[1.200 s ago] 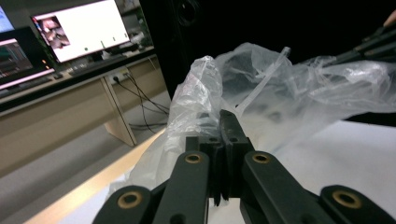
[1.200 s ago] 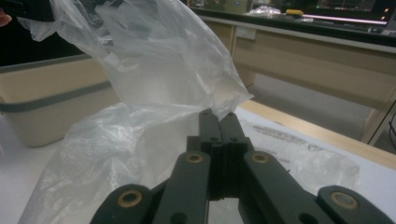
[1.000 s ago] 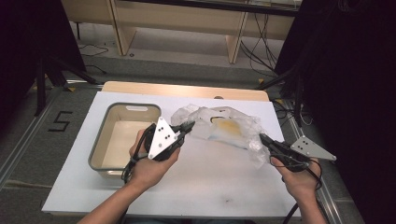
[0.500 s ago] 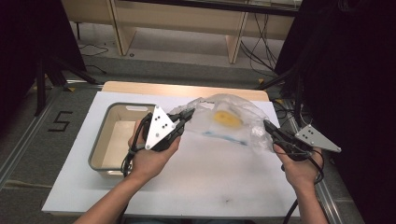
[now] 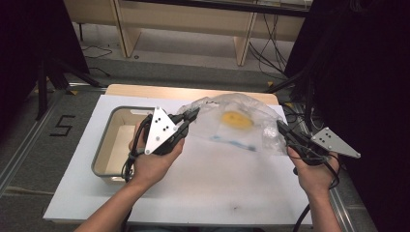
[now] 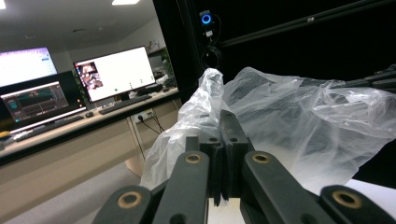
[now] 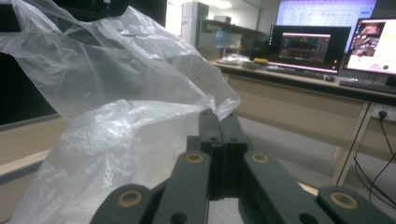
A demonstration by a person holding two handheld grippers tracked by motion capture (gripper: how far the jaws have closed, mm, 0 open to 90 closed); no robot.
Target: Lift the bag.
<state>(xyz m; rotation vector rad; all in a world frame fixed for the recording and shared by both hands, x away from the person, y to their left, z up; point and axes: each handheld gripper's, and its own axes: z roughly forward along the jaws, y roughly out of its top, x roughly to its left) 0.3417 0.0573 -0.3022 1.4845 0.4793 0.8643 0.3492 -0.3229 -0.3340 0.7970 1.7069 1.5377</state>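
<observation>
Thin crinkled clear plastic bag (image 5: 237, 123) at frame centre, stretched above white tabletop (image 5: 217, 183), yellow round item and blue streak inside, hard to identify. Left gripper (image 5: 193, 115) jaws pressed together, pinching bag's left edge; right gripper (image 5: 281, 128) jaws pressed together on bag's right edge. Shallow beige rectangular tray, grey rim (image 5: 104, 145), centre-left, partly behind left hand. Grey floor, wooden bench legs upper frame; dark curtain right. Gripper views: lit monitors (image 6: 112, 72) on desk.

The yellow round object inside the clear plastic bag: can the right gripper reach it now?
Probably not: the right gripper is shut on the clear plastic bag, whose film encloses the yellow round object.
</observation>
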